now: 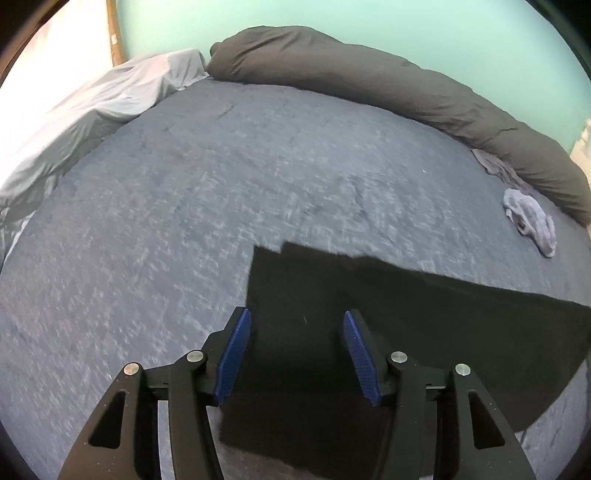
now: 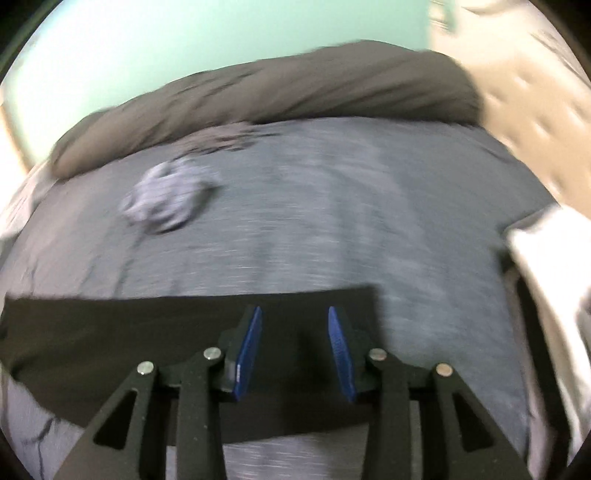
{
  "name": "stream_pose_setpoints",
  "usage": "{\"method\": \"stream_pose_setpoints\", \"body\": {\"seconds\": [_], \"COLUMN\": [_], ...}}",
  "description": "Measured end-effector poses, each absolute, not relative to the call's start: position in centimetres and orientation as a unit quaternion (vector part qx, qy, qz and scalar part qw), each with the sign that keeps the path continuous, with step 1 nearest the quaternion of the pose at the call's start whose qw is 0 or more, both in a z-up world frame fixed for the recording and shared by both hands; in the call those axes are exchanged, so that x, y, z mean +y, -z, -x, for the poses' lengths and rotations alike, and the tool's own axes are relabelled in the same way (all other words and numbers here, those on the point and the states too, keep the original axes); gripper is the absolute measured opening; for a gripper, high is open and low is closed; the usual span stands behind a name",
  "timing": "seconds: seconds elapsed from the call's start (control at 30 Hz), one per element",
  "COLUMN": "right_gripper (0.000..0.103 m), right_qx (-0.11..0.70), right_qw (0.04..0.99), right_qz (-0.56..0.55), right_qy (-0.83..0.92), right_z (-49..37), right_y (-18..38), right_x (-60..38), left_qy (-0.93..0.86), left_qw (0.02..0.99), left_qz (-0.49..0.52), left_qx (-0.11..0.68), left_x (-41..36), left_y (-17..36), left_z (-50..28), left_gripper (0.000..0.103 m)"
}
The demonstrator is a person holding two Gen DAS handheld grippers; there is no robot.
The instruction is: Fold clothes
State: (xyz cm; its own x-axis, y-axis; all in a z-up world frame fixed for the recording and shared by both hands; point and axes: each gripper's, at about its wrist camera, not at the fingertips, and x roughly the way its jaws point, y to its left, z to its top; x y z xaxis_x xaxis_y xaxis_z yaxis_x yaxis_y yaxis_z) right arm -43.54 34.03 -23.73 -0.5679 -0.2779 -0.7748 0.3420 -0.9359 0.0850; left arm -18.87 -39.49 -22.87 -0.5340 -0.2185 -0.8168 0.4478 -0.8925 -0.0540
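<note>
A black garment point(image 1: 424, 332) lies flat and folded on the blue-grey bedspread point(image 1: 221, 184). My left gripper point(image 1: 297, 319) hovers over its left end, jaws apart, blue pads point(image 1: 236, 354) clear of the cloth. In the right wrist view the same black garment point(image 2: 147, 332) stretches to the left, and my right gripper point(image 2: 295, 314) stands open above its right end with nothing between the pads point(image 2: 340, 350). A crumpled light-grey garment point(image 1: 532, 218) rests further back on the bed, seen blurred as the grey garment point(image 2: 170, 203) in the right wrist view.
A dark grey rolled duvet point(image 1: 369, 81) runs along the far edge against a mint-green wall point(image 1: 406, 29). A pale grey pillow point(image 1: 110, 99) sits at the far left. Another small crumpled cloth point(image 1: 495, 166) lies beside the duvet. White fabric point(image 2: 546, 266) hangs at the bed's right edge.
</note>
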Motion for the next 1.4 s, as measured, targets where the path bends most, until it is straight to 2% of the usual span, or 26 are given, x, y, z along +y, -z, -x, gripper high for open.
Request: {"method": "stream_pose_setpoints", "body": {"seconds": [0.17,0.4,0.57,0.93,0.97,1.03,1.1,1.13,1.2,1.27,1.4], "right_gripper": [0.04,0.04,0.04,0.04,0.04,0.04,0.04,0.04,0.041,0.05,0.052], "right_qx": [0.06,0.069,0.074,0.061,0.061,0.06,0.056,0.052,0.045,0.061,0.105], "right_qw": [0.247,0.295,0.311,0.313,0.312,0.312,0.312,0.314,0.322,0.335,0.352], "right_qz": [-0.439,-0.447,-0.451,-0.457,-0.458,-0.457,-0.456,-0.456,-0.456,-0.457,-0.461], "right_qy": [0.862,0.842,0.833,0.83,0.83,0.831,0.831,0.831,0.828,0.822,0.808], "right_z": [42.6,41.1,40.5,39.4,39.3,39.2,39.2,39.2,39.3,39.1,39.2], "right_y": [25.0,26.8,27.5,28.5,28.6,28.7,28.6,28.5,28.4,28.3,28.5], "right_x": [26.4,21.0,19.7,20.2,20.2,20.3,20.4,20.3,20.0,19.0,15.9], "left_qy": [0.866,0.851,0.848,0.855,0.856,0.859,0.864,0.866,0.873,0.88,0.892], "left_qw": [0.18,0.158,0.158,0.134,0.129,0.119,0.109,0.104,0.096,0.093,0.106], "left_qz": [-0.449,-0.474,-0.467,-0.457,-0.457,-0.456,-0.454,-0.452,-0.447,-0.439,-0.415], "left_qx": [0.125,0.16,0.194,0.205,0.205,0.2,0.189,0.183,0.17,0.154,0.142], "left_x": [-40.7,-42.6,-43.5,-42.6,-42.4,-41.9,-41.2,-40.8,-40.2,-39.5,-39.5], "left_y": [23.1,24.8,25.9,26.3,26.1,25.8,25.3,25.1,24.4,23.7,21.8], "left_z": [20.8,23.8,24.4,24.1,23.9,23.5,23.2,23.0,22.7,22.1,21.0], "left_gripper": [0.057,0.058,0.058,0.057,0.054,0.04,0.032,0.021,0.011,0.008,0.007]}}
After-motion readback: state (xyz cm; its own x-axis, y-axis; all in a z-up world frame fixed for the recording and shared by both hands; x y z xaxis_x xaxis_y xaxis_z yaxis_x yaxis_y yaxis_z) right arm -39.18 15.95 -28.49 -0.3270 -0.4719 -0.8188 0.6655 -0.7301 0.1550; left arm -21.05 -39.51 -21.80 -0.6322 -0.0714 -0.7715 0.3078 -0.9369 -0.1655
